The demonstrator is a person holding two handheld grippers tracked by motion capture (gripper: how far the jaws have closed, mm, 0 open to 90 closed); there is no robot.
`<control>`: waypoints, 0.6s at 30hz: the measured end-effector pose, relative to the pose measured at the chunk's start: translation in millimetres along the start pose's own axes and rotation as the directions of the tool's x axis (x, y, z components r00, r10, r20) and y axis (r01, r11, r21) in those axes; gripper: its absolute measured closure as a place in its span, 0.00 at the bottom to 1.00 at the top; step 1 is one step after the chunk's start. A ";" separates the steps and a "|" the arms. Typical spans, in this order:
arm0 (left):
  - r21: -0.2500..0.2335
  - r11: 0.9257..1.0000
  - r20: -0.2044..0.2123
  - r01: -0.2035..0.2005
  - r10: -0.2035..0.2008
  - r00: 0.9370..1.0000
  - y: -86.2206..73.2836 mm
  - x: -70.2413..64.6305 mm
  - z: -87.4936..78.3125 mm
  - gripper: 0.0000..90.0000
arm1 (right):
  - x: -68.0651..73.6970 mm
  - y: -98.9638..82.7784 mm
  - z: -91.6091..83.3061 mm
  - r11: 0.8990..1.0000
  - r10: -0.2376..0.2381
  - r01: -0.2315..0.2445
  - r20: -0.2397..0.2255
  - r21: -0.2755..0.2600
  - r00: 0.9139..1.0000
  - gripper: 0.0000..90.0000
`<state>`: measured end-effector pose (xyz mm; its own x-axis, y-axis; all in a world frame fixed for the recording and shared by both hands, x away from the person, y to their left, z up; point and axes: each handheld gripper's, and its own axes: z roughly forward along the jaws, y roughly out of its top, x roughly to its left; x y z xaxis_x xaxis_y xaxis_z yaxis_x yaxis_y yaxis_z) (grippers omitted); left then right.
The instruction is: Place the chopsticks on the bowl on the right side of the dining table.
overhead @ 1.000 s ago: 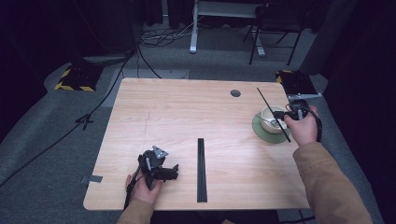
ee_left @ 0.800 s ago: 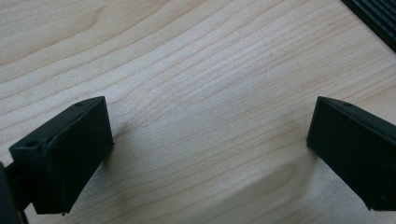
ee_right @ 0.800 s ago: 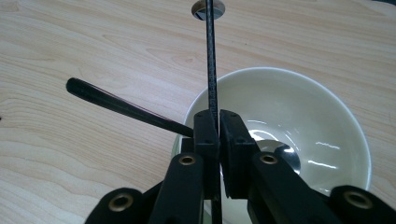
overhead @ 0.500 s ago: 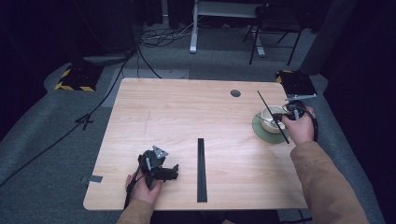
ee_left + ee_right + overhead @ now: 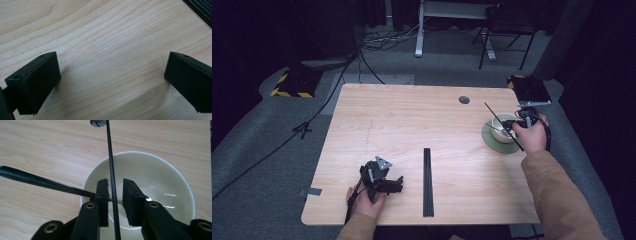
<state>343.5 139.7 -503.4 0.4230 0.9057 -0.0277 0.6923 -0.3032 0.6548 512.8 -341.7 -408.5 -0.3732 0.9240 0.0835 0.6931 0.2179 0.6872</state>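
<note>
The tabletop is a rectangle of pale wood with fine straight grain, a matte surface and rounded corners, with a small round dark hole near its far edge toward the right. Toward the middle of the near edge lies a long, narrow black strip, ribbed along its length, running from the near edge straight toward the far one. Close to the right edge sits a flat round green saucer, and on it a glossy cream bowl, round and smooth-walled, with light glinting off its inner glaze. Inside the bowl rests the head of a spoon; its dark, rounded handle leans out over the bowl's rim. The right tool, matte black with brass-coloured rivets, hovers over the bowl with its jaws nearly closed around a thin black stick, a straight rod with a faintly woven texture; whether the pads actually press it I cannot tell, as slim gaps show on both sides. The left tool lies low near the near left corner, its blocky matte black jaws spread wide over bare wood and holding nothing
</note>
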 end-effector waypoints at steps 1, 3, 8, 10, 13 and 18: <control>0.000 1.000 0.000 0.000 0.000 1.000 0.0 0.0 0.0 0.01 | 0.7 0.1 -1.5 1.000 -0.005 0.005 0.003 -0.006 1.000 0.76; 0.000 1.000 0.000 0.000 0.000 1.000 0.0 0.0 0.0 0.01 | 2.4 -0.2 -5.1 1.000 -0.003 0.004 0.012 -0.018 1.000 0.71; -0.001 1.000 0.000 0.001 -0.001 1.000 0.0 -0.1 0.1 0.01 | 6.9 -1.4 -17.2 0.998 -0.011 0.011 -0.003 -0.067 1.000 0.66; -0.001 1.000 0.000 -0.001 0.001 1.000 0.0 0.0 0.0 0.01 | 9.8 -2.1 -23.1 0.996 -0.010 0.007 -0.033 -0.094 0.999 0.65; 0.000 1.000 0.000 0.000 0.000 1.000 0.0 0.0 0.0 0.01 | 15.5 -3.3 -34.3 0.991 -0.006 -0.006 -0.081 -0.136 0.997 0.65; -0.001 1.000 0.000 -0.001 0.001 1.000 0.0 0.0 0.0 0.01 | 30.4 -3.4 -51.8 0.985 -0.038 0.018 -0.115 -0.170 0.993 0.64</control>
<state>343.6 139.7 -503.4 0.4239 0.9053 -0.0274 0.6913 -0.3039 0.6555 467.1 -330.7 -370.9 -0.4683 0.8724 0.1397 0.5714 0.1784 0.8011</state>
